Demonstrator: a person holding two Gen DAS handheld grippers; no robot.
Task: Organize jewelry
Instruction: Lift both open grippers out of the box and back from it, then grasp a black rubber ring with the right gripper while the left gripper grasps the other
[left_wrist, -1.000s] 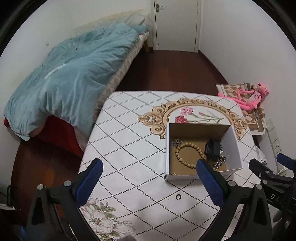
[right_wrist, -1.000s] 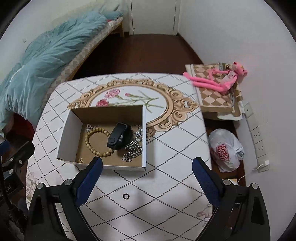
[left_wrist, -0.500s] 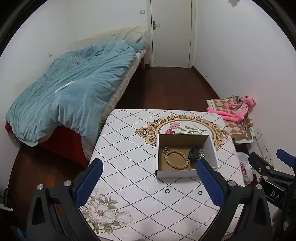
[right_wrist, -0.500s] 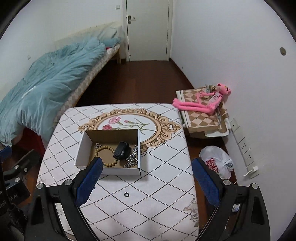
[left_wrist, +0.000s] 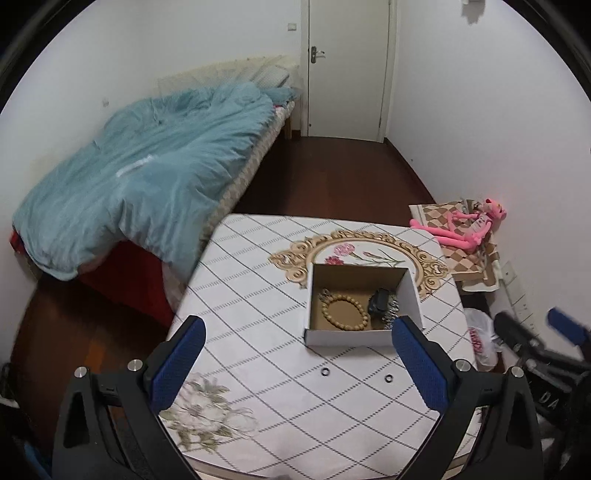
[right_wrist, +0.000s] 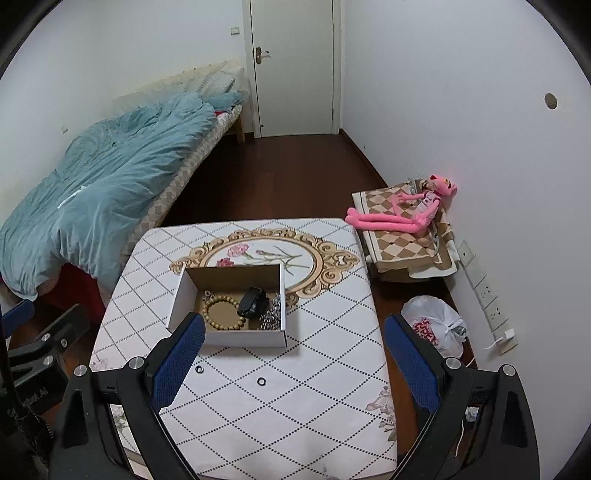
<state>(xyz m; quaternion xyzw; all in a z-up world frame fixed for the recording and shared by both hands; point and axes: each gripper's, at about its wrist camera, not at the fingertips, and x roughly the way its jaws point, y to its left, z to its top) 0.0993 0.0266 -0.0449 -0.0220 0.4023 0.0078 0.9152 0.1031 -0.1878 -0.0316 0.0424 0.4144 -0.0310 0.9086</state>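
Hovering above the near edge of the table (right_wrist: 325, 350), both the left gripper (left_wrist: 299, 358) and the right gripper (right_wrist: 295, 356) hold their blue, ribbed pads wide apart, gripping nothing. Beyond them two small dark rings (right_wrist: 262, 381) lie on the quilted, diamond-patterned cloth, just in front of a shallow white cardboard box (right_wrist: 227, 338) with a brown inside. In the box rest a round wooden bead bracelet (right_wrist: 221, 313), a black band (right_wrist: 252, 302) and a heap of silver chain (right_wrist: 271, 317).
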